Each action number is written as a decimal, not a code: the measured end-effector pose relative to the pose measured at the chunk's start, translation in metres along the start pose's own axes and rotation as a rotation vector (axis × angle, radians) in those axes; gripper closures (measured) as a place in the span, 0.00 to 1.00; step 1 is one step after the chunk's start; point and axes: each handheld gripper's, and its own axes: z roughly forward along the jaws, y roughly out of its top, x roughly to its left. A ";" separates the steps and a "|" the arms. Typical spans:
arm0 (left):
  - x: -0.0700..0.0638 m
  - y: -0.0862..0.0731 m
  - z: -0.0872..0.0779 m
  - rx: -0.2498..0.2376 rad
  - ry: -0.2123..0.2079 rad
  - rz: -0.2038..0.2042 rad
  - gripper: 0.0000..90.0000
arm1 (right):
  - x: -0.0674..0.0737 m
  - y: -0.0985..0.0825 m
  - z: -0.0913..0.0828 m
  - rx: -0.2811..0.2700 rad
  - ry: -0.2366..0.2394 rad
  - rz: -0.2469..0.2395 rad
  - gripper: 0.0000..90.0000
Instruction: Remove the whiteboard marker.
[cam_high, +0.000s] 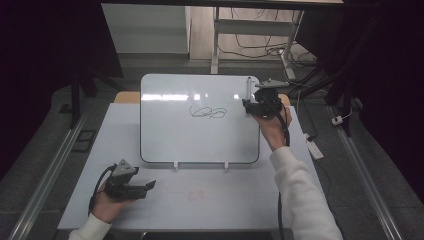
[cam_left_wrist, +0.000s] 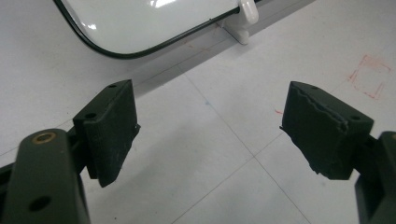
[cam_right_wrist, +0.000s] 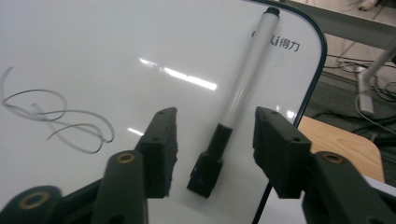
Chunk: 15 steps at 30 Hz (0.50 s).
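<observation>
A whiteboard with a black scribble lies on the table, propped on white clips. A white marker with a black cap lies on the board near its far right corner; in the high view the marker points away from me. My right gripper is open, its jaws on either side of the marker's capped end without touching it. The right gripper sits at the board's right edge. My left gripper rests open on the table near the front left, holding nothing. Its jaws stand wide apart over the bare tabletop.
The board's near corner and a white clip lie ahead of the left gripper. Faint red marks are on the tabletop. Beyond the table stand a desk frame and cables on the floor. Dark curtains flank both sides.
</observation>
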 end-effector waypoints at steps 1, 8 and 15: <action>0.000 0.000 0.000 0.000 0.000 0.001 0.21 | 0.001 0.001 0.003 0.006 -0.013 0.003 0.58; -0.001 0.000 0.001 0.002 0.003 0.012 0.20 | 0.005 0.003 0.016 0.048 -0.064 0.014 0.71; 0.000 0.000 0.001 0.000 0.002 0.011 0.20 | 0.007 0.002 0.021 0.063 -0.112 0.029 0.81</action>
